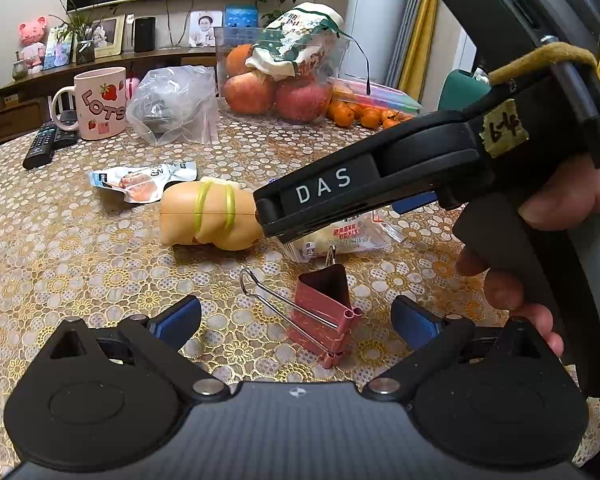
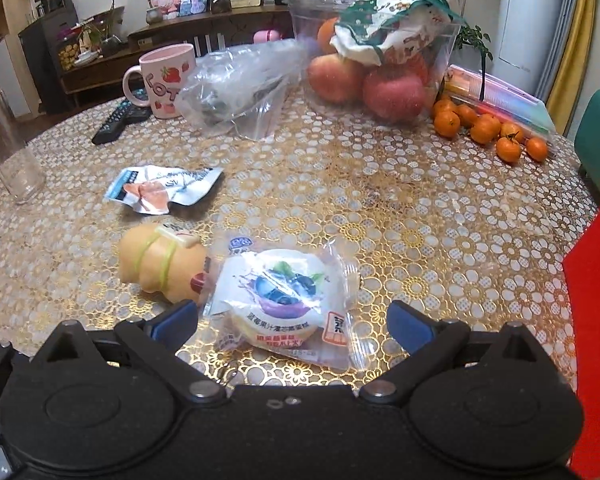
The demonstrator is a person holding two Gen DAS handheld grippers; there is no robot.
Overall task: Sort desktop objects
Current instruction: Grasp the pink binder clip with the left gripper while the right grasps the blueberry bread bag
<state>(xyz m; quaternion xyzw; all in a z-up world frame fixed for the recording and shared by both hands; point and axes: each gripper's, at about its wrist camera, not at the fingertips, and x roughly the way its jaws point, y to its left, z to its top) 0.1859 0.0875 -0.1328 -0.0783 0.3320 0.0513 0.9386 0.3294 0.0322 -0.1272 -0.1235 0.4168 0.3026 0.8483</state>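
My left gripper [image 1: 296, 316] hangs low over the table [image 1: 100, 264], jaws spread wide, with the pink binder clip [image 1: 324, 312] lying on the cloth between the blue pads and touching neither. My right gripper [image 2: 292, 322] is also released, its jaws straddling the near end of the wrapped blueberry cake [image 2: 288, 300]. Just left of that packet lies the tan squeeze toy [image 2: 164, 268] banded in green. Farther left I see a torn foil snack pouch [image 2: 164, 190]. At the far side stand a pink mug [image 2: 166, 80] and a clear tub of apples [image 2: 440, 40].
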